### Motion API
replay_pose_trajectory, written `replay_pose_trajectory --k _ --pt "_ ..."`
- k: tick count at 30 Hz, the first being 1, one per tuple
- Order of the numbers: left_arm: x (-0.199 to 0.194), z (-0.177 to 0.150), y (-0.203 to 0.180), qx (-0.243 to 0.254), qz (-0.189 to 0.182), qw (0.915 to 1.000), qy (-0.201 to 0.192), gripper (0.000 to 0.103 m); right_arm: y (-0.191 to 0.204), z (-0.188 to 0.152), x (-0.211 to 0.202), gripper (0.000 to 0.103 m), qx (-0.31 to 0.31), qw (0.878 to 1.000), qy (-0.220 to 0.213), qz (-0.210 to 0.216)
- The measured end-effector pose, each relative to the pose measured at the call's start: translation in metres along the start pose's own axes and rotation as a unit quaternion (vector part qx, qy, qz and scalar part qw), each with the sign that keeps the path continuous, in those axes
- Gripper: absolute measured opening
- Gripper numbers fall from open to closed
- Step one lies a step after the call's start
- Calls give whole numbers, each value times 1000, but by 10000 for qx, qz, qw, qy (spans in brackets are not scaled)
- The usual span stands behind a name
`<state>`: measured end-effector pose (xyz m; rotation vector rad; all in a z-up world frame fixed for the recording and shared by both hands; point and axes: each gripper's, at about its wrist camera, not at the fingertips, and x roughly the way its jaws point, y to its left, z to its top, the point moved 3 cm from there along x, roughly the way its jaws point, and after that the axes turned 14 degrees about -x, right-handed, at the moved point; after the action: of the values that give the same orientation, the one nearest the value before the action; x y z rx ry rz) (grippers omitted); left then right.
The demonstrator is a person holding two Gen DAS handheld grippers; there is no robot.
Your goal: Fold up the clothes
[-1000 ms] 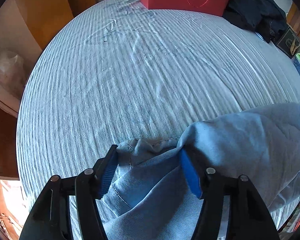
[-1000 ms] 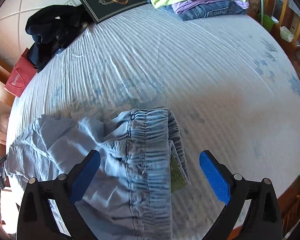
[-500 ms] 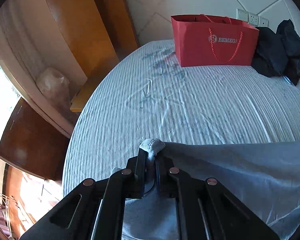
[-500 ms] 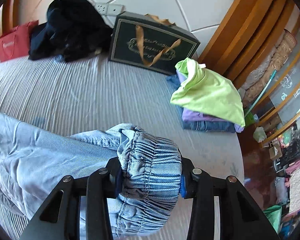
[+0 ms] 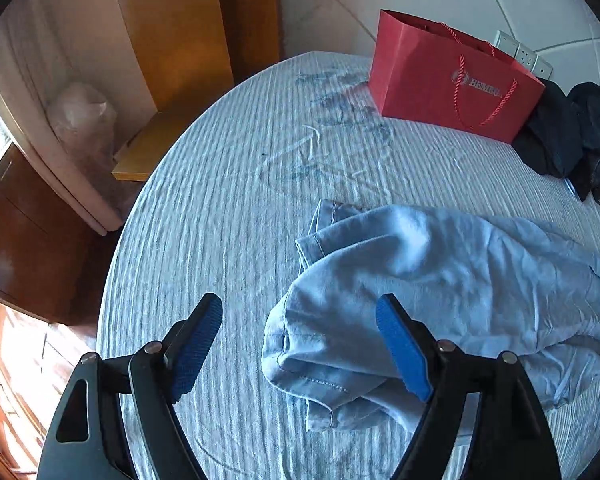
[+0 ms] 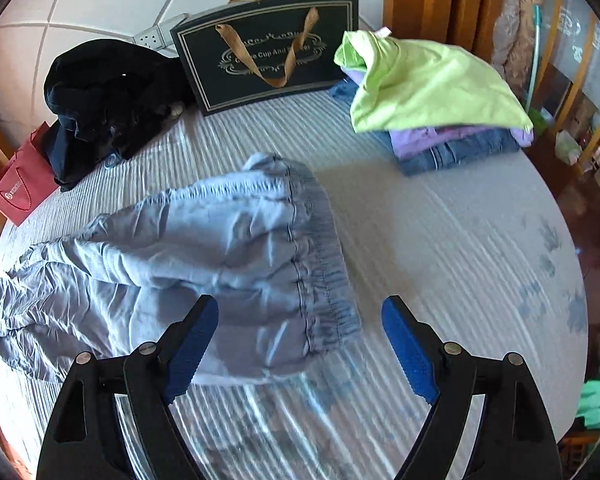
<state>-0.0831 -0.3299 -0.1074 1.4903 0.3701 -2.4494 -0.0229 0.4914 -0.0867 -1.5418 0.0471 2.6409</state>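
A pair of light blue denim trousers (image 5: 440, 280) lies crumpled on the striped bed sheet (image 5: 220, 220). Their leg hems point toward my left gripper (image 5: 300, 344), which stands open just above the cloth with nothing held. In the right wrist view the elastic waistband (image 6: 316, 264) of the trousers (image 6: 180, 248) lies ahead of my right gripper (image 6: 300, 340). That gripper is open too, its blue pads apart and empty.
A red paper bag (image 5: 452, 80) and a heap of dark clothes (image 5: 568, 136) sit at the head of the bed. A black gift bag (image 6: 268, 48) leans on the wall. A folded pile topped by a lime green garment (image 6: 432, 80) rests at the far right. Wooden furniture (image 5: 168, 40) borders the bed's left side.
Both grippers were shut on the trousers half a second ago, left on the hems, right on the waistband. Both have let go and opened, and the trousers now lie on the sheet.
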Motion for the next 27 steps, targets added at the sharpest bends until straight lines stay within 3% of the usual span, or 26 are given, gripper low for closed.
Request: replay_pose_trajectory --k 3,10,18,23,27 --pt "11 -16 -2 429 -31 9990 135 80 -6 -23 3 83 286 9995 133 36" --pt "10 -32 -23 868 -38 9962 78 80 -14 -31 9 84 374 9985 255 303" --pt "6 -70 -33 562 -66 9980 293 80 -25 -38 18 84 446 9963 419 606" --pt "21 -88 -40 551 188 9972 461 80 -29 -34 29 86 500 9933 449 942" --pt "26 -90 -38 141 12 9985 521 75 -21 -27 39 86 673 9895 357 1229"
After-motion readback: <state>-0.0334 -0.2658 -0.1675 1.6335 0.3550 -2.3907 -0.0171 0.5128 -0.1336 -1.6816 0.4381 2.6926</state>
